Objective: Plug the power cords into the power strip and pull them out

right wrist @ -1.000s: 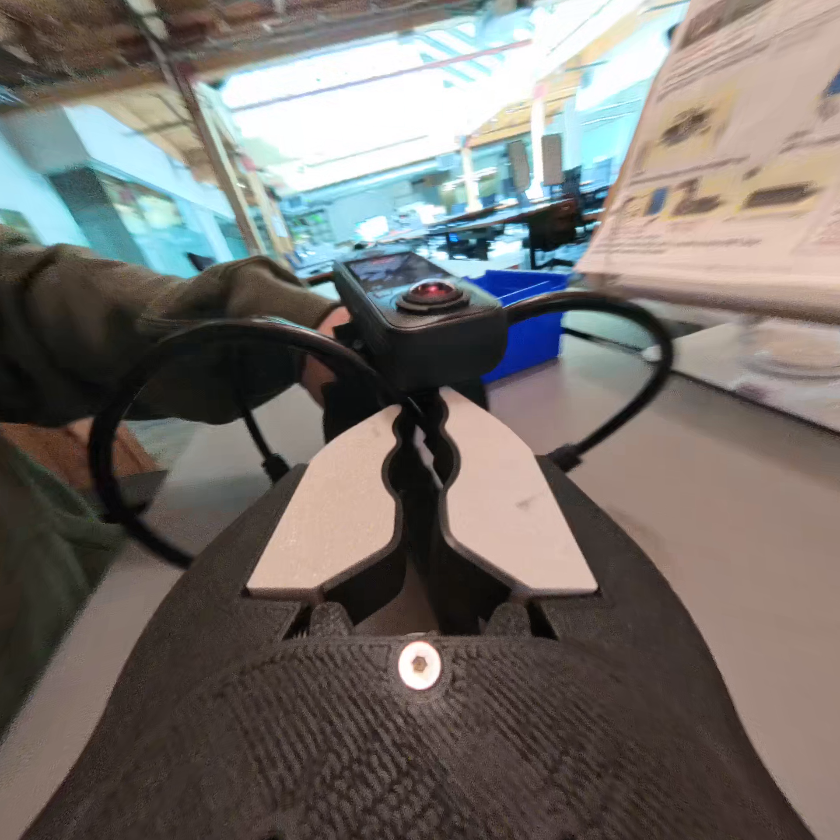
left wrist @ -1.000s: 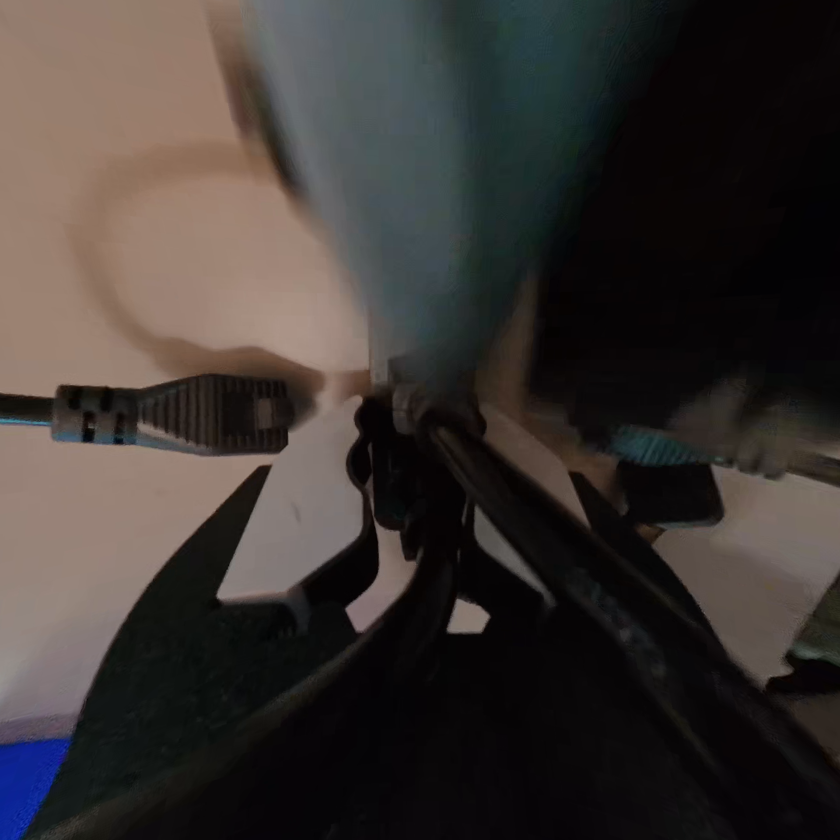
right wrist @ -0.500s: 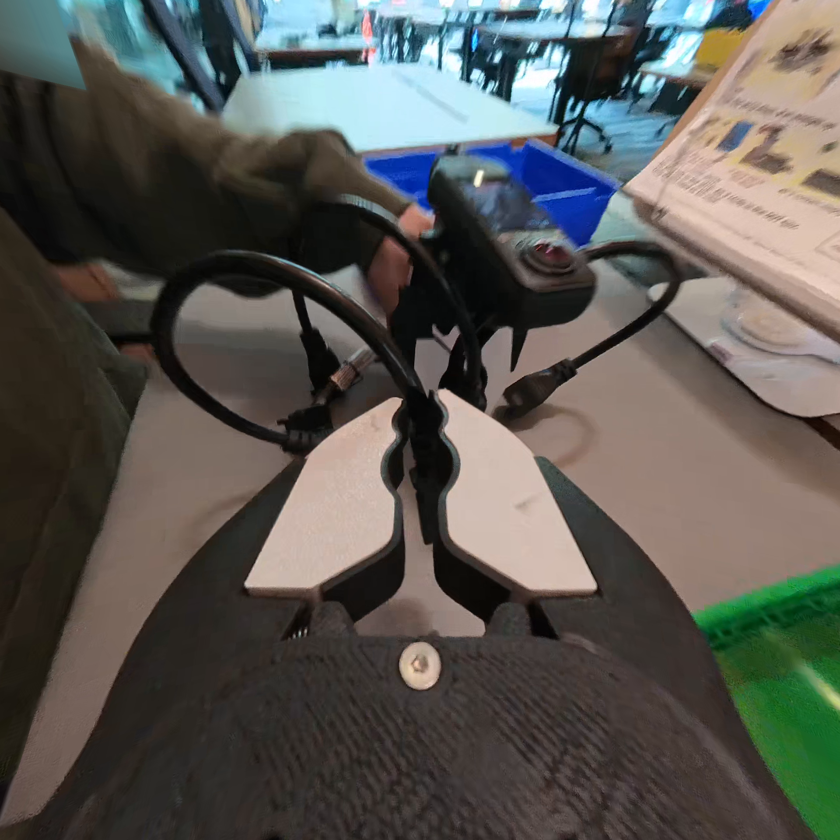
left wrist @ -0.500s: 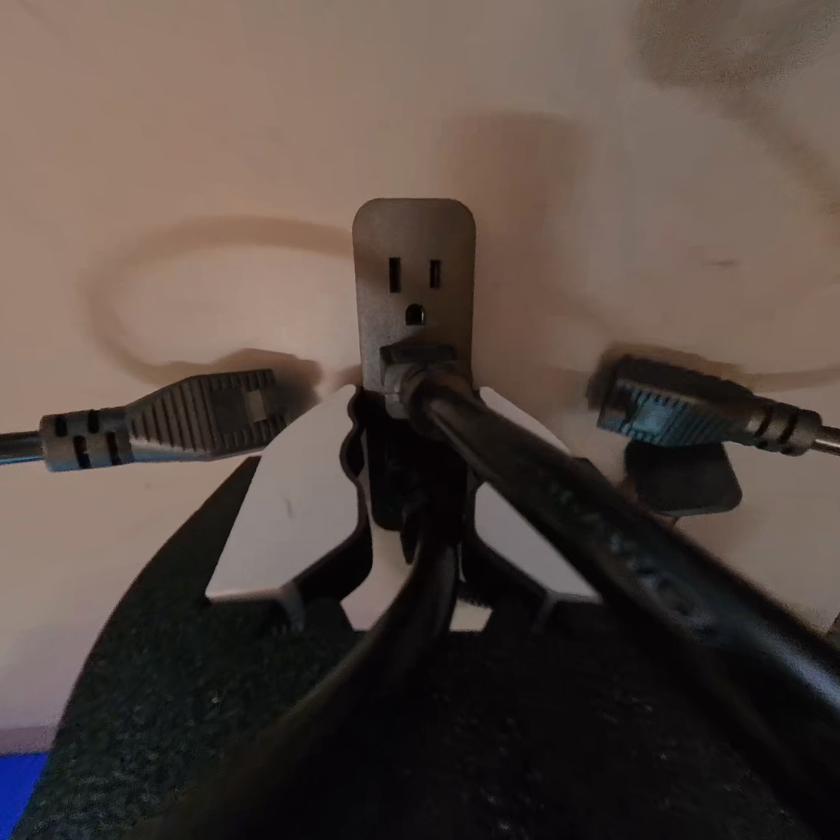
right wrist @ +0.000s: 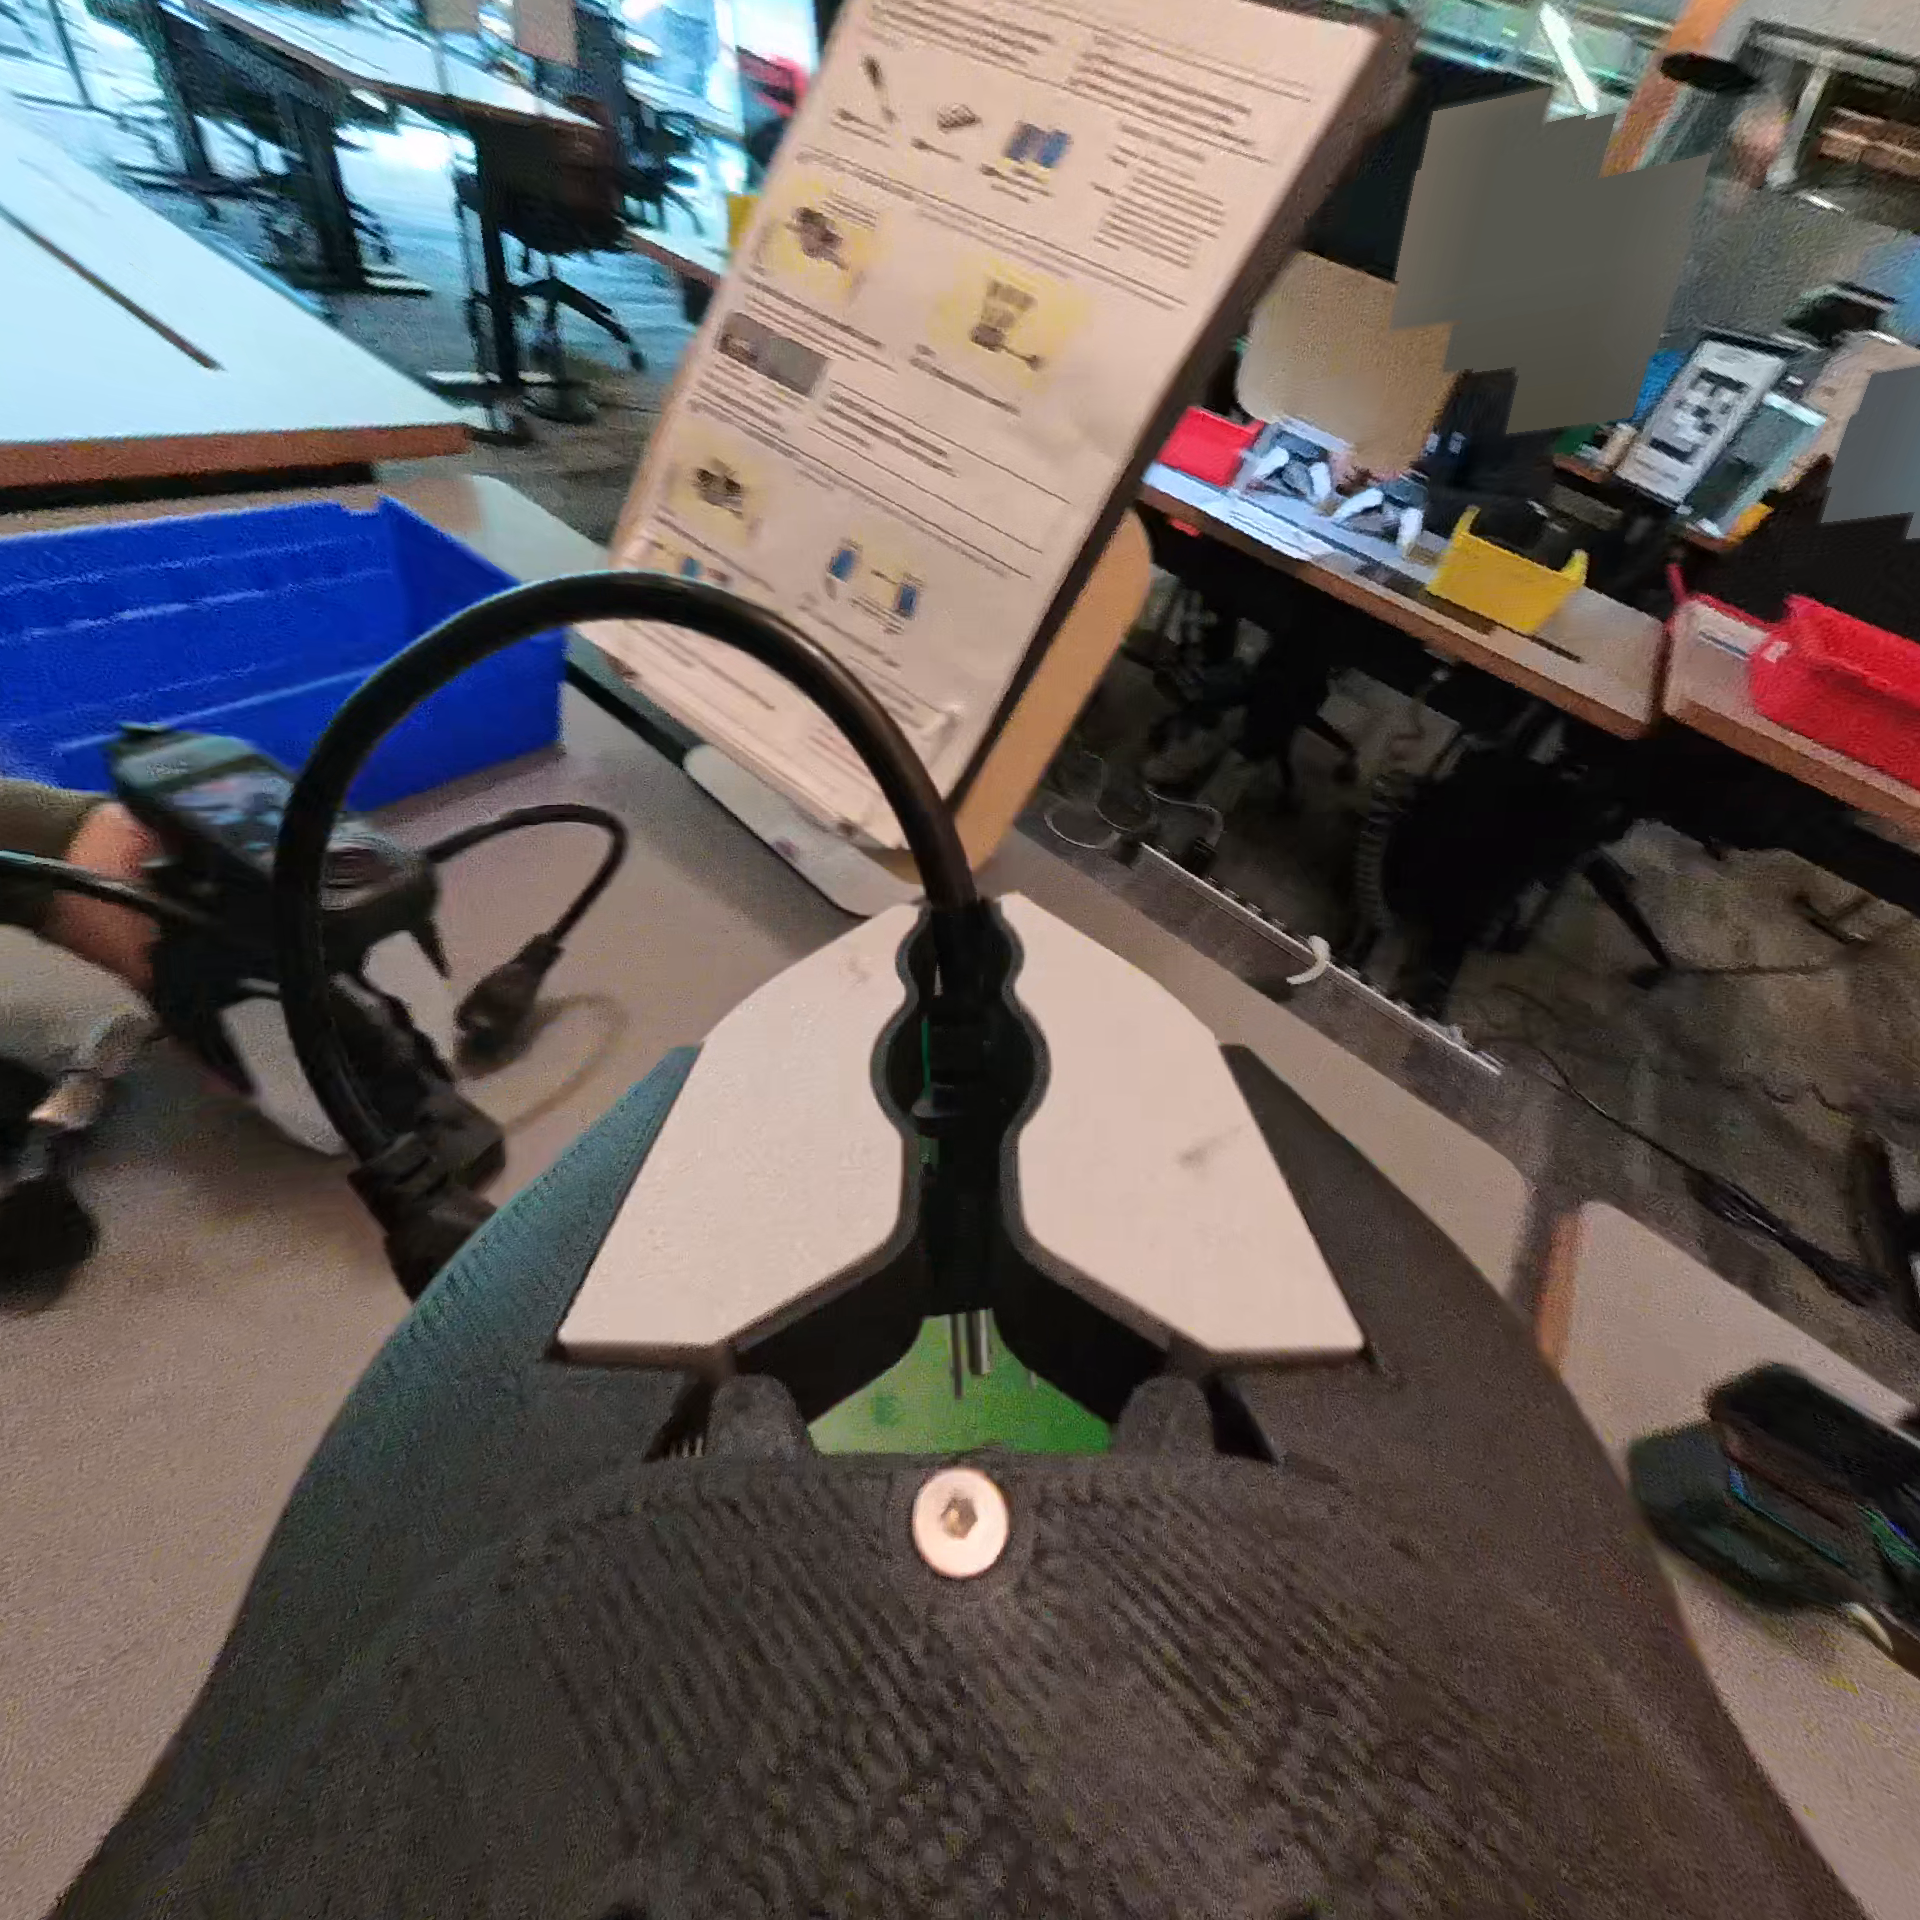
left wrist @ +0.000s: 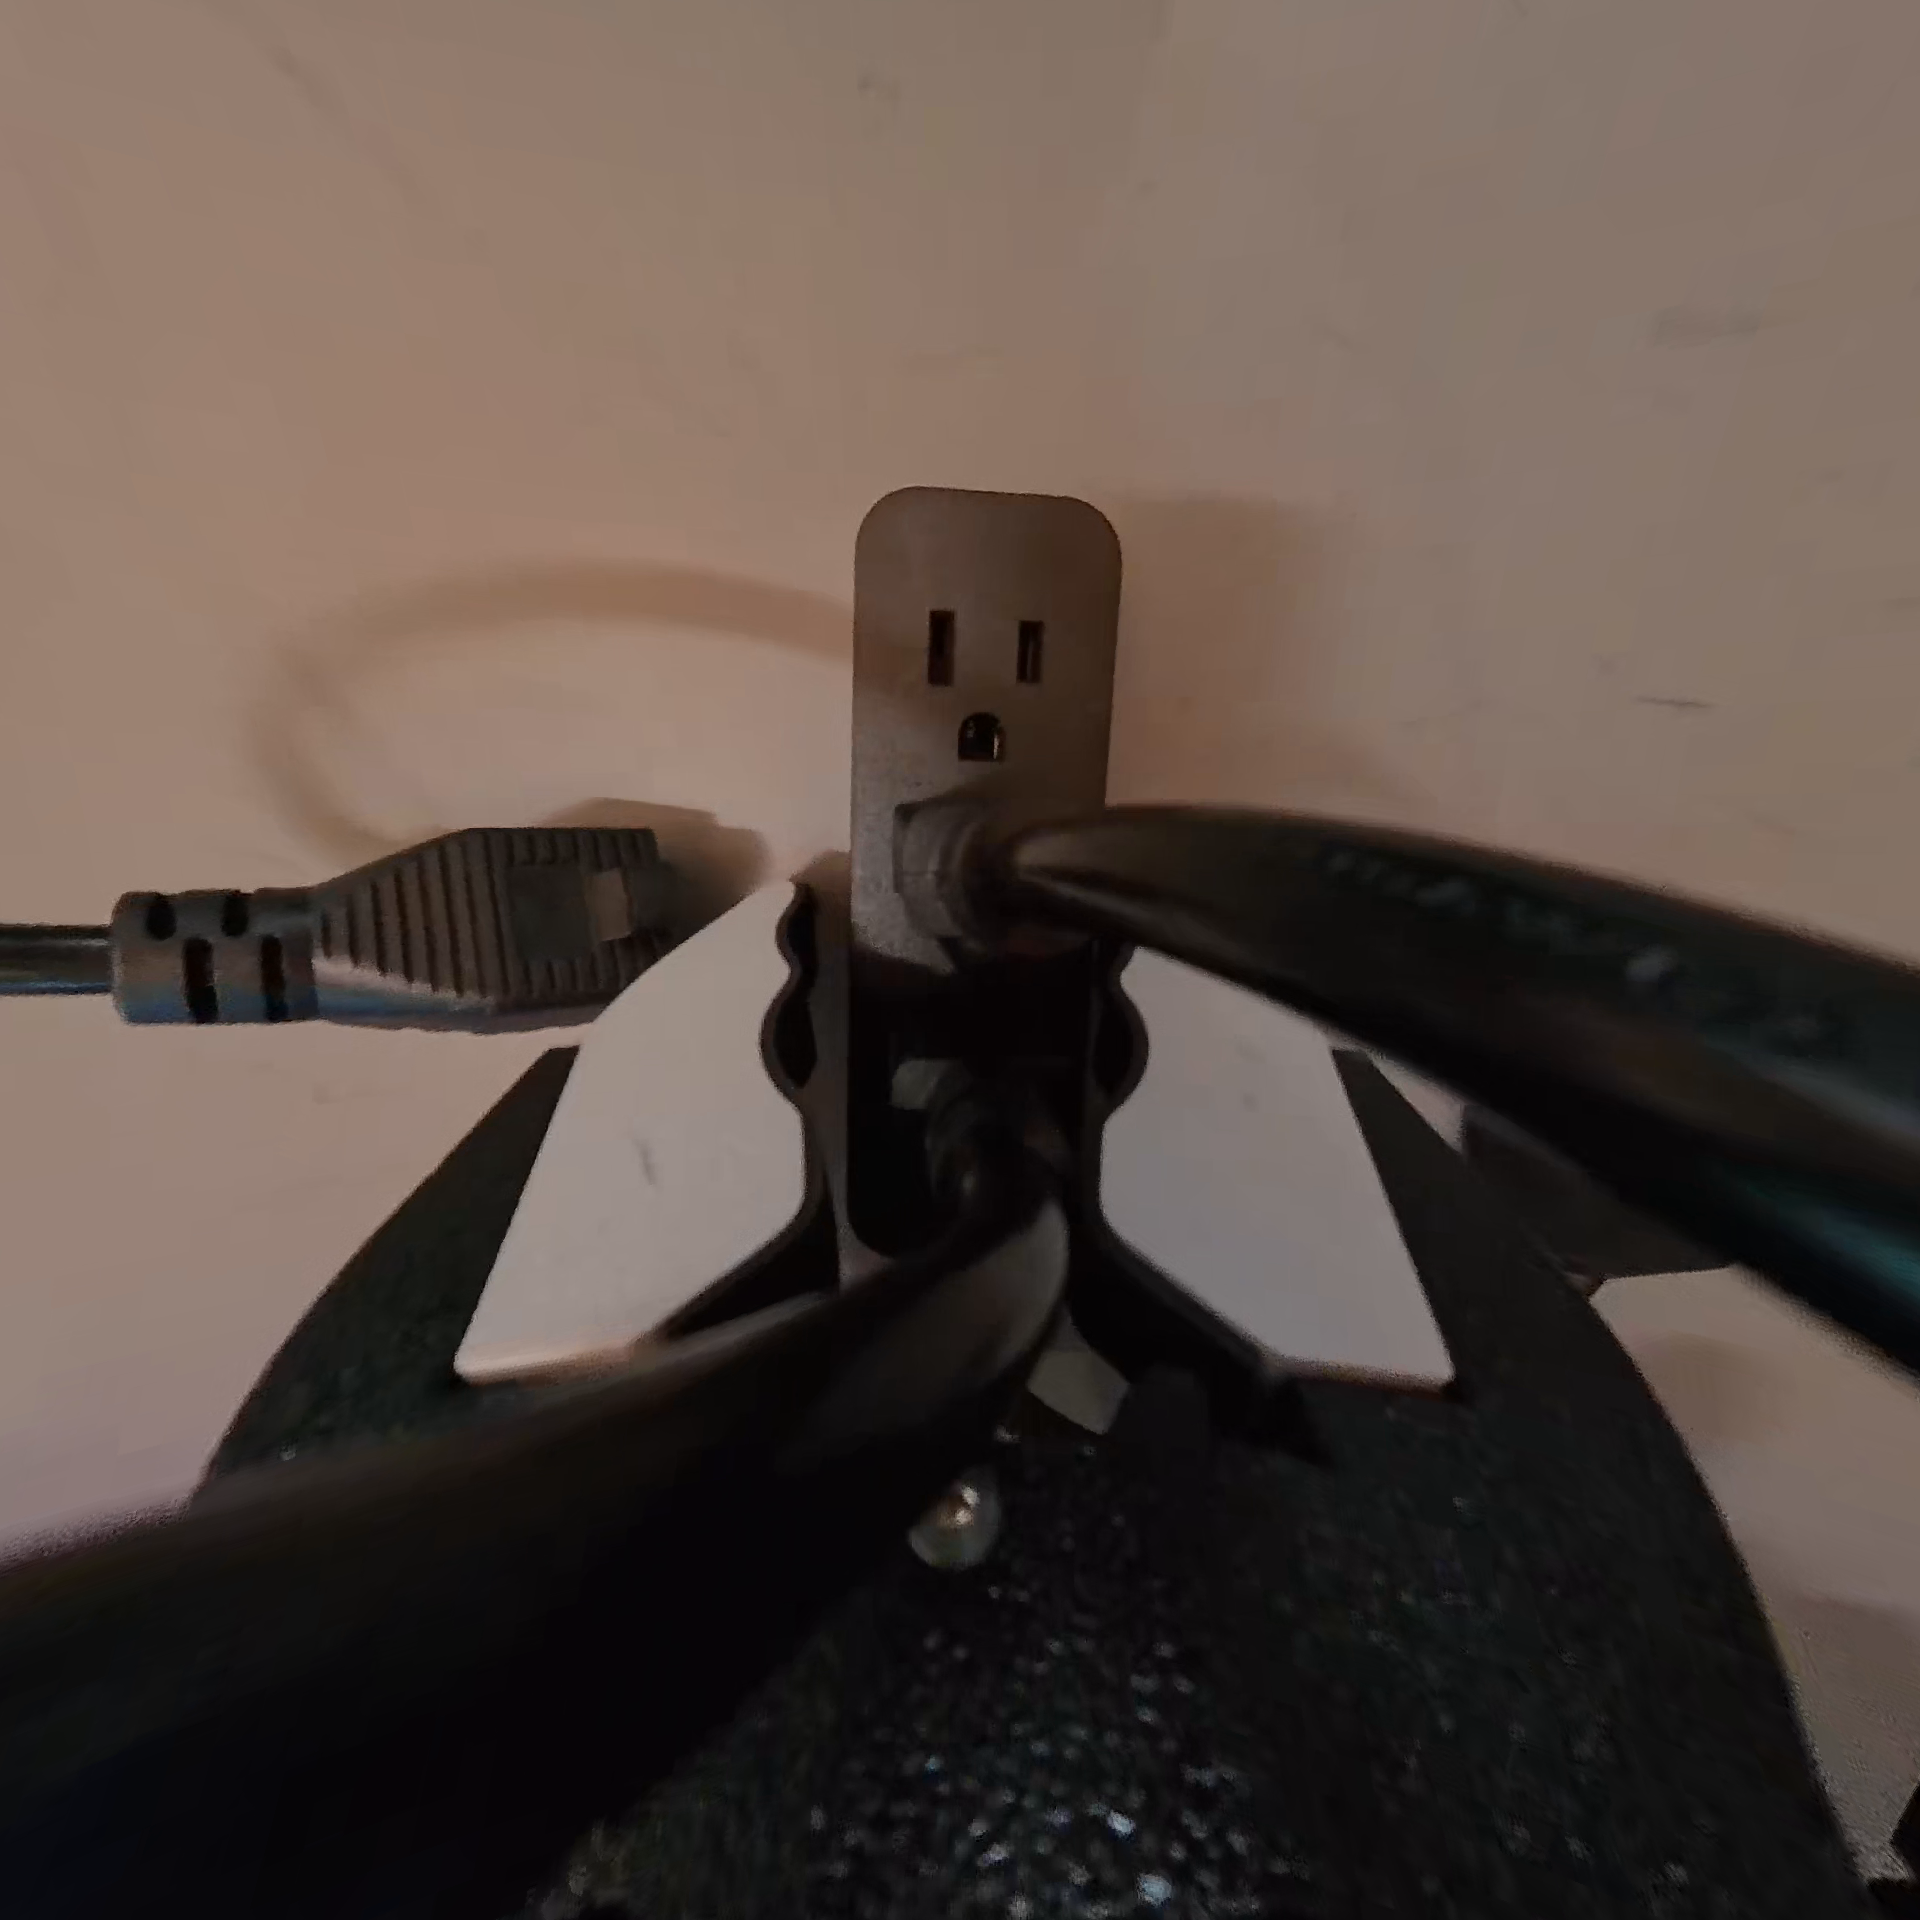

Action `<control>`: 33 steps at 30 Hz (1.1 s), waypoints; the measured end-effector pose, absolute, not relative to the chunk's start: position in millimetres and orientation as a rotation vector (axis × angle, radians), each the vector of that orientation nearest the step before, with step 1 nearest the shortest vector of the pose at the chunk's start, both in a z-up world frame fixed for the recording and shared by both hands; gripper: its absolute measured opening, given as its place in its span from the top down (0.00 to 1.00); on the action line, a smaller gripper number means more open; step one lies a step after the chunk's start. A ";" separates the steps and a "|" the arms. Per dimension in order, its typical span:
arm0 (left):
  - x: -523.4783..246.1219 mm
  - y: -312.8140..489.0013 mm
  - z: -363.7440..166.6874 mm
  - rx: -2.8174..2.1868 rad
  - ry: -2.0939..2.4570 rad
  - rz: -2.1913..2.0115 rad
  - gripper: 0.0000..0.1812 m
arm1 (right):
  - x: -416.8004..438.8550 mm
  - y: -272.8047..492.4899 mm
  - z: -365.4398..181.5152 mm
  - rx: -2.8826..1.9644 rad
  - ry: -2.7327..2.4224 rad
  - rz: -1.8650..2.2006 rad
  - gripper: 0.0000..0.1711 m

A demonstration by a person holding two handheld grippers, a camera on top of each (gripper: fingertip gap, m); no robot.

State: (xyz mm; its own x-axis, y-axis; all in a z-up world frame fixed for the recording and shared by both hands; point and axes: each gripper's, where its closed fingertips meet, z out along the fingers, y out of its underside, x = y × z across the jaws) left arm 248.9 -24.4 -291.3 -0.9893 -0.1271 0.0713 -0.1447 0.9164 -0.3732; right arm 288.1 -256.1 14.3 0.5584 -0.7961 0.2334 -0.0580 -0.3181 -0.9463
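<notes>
Left wrist view: the power strip (left wrist: 987, 665) is sitting clamped in the left gripper (left wrist: 971, 1049) above the table (left wrist: 520, 312), one socket free, while the right gripper (right wrist: 958, 1049) is pinching a plug (right wrist: 951, 1029); its stiff, springy cord (right wrist: 499, 665) is probably best gripped at the rigid plug.

One power strip (left wrist: 987, 717), with one bare outlet (left wrist: 982, 681) showing and one plug (left wrist: 935, 878) seated just below it; one further cord meeting the strip lower down, between the fingers (left wrist: 665, 1143); one loose cord end (left wrist: 416, 930) lying on the table (left wrist: 520, 312) to the left; from the right wrist view, one black cord (right wrist: 623, 644) arching up from white fingers (right wrist: 769, 1174), prongs showing behind them; one more loose cord end (right wrist: 509, 997) on the table; one blue bin (right wrist: 208, 623); one propped instruction board (right wrist: 987, 364); two red bins (right wrist: 1839, 675); one yellow bin (right wrist: 1507, 577).
</notes>
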 end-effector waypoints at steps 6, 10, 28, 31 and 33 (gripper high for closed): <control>249.6 -23.7 -291.6 0.235 -3.044 0.596 0.72 | 335.7 -295.0 -42.1 -1.908 0.973 -0.968 0.95; 250.1 -22.8 -292.3 0.225 -3.070 0.589 0.72 | 345.5 -290.8 -104.4 -1.943 1.078 -0.820 0.95; 252.6 -10.0 -283.8 0.149 -3.064 0.639 0.69 | 238.8 -175.9 -113.8 -1.810 0.719 -0.547 0.72; 254.1 -7.6 -276.3 0.163 -3.061 0.672 0.69 | 215.1 -106.5 -139.0 -1.884 0.522 -0.487 0.72; 252.9 -5.6 -271.6 0.168 -3.058 0.696 0.71 | 217.9 -76.3 -171.6 -1.973 0.466 -0.460 0.72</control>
